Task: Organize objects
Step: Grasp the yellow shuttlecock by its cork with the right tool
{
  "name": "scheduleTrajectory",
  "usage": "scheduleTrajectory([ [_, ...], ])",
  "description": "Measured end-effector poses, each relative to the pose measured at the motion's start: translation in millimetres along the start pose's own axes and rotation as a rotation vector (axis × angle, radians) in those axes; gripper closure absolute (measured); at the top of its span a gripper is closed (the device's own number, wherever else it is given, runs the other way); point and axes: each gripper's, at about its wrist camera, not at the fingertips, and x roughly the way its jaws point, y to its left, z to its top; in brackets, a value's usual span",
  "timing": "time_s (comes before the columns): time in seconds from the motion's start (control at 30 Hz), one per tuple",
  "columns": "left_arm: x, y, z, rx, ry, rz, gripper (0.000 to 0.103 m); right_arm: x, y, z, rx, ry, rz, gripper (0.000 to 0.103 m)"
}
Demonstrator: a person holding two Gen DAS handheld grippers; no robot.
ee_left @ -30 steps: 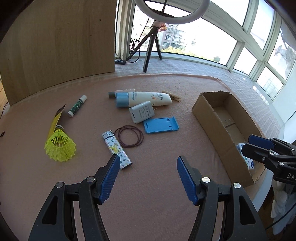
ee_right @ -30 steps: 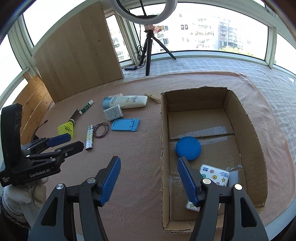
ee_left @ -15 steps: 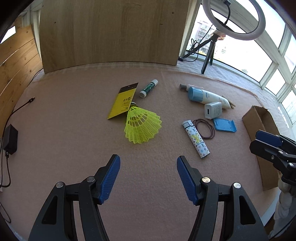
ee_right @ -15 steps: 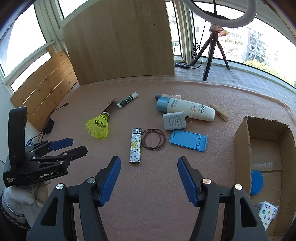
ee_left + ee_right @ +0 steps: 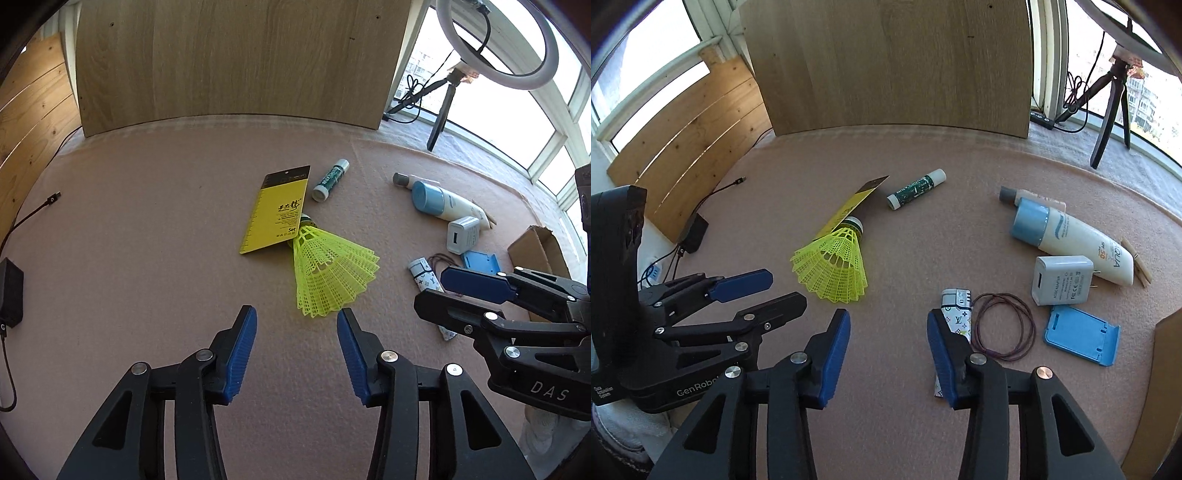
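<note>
A yellow shuttlecock lies on the pink mat, its cork under a yellow and black card. My left gripper is open and empty, just short of the shuttlecock's skirt. My right gripper is open and empty, between the shuttlecock and a patterned lighter. A green glue stick, a sunscreen tube, a white charger, a brown hair band and a blue phone stand lie to the right.
A cardboard box stands at the right edge of the mat. A wooden board leans at the back. A black adapter with its cable sits at the left. A ring light tripod stands by the window.
Both grippers have swung left, away from the box, and moved closer to the shuttlecock. Their jaws stay open, somewhat narrower than before.
</note>
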Motion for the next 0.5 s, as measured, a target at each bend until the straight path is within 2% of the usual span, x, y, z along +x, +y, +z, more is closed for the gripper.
scheduleTrajectory([
  [0.4, 20, 5, 13, 0.005, 0.023, -0.035, 0.075, 39, 10, 26, 0.014, 0.044, 0.057, 0.081],
  [0.5, 22, 4, 15, 0.013, 0.023, -0.041, 0.086, 43, 12, 29, 0.015, 0.049, 0.066, 0.092],
])
